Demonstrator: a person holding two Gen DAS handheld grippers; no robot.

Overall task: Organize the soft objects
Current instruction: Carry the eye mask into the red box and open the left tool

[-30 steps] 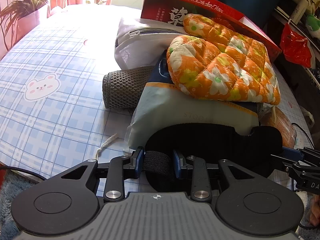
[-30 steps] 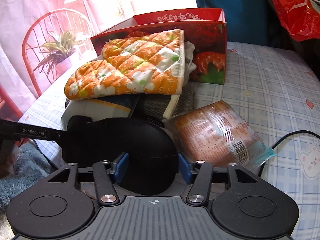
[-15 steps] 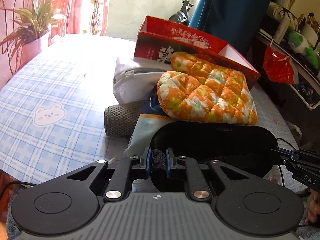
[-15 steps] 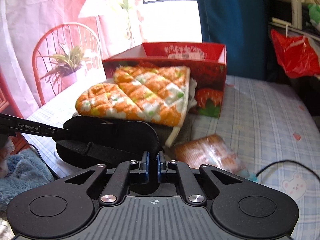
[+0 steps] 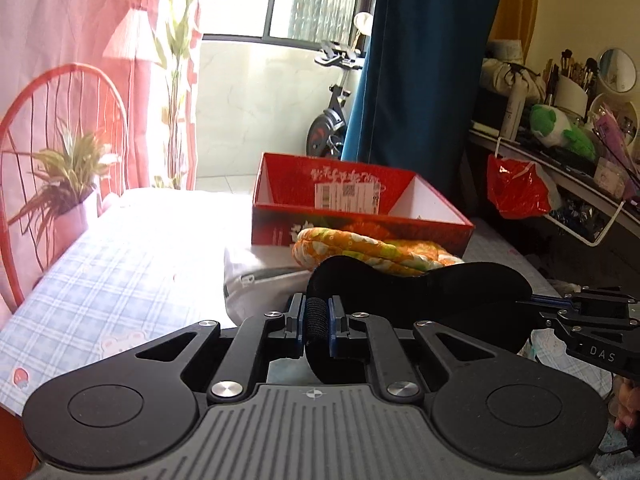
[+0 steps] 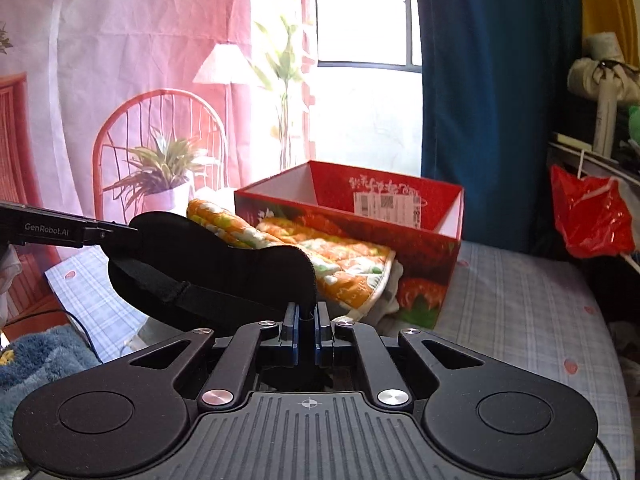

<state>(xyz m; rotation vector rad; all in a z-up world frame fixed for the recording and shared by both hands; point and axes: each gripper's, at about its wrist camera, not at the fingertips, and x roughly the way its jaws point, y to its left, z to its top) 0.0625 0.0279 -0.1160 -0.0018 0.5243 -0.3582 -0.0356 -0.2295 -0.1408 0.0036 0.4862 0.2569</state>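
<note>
A black eye mask hangs stretched in the air between both grippers, above the table. My left gripper is shut on its strap end. My right gripper is shut on its other end; that gripper's fingers show at the right of the left wrist view. Behind the mask lies an orange flowered oven mitt on a white zipped pouch. A red strawberry-print box stands open and upright beyond the mitt.
The table has a blue checked cloth. A potted plant and a red wire chair stand at the far left. A red plastic bag hangs from a cluttered shelf at right. A blue rug lies on the floor.
Both grippers closed on the eye mask's ends and lifted it off the pile. Both views tilted up, so the box's inside and the window now show.
</note>
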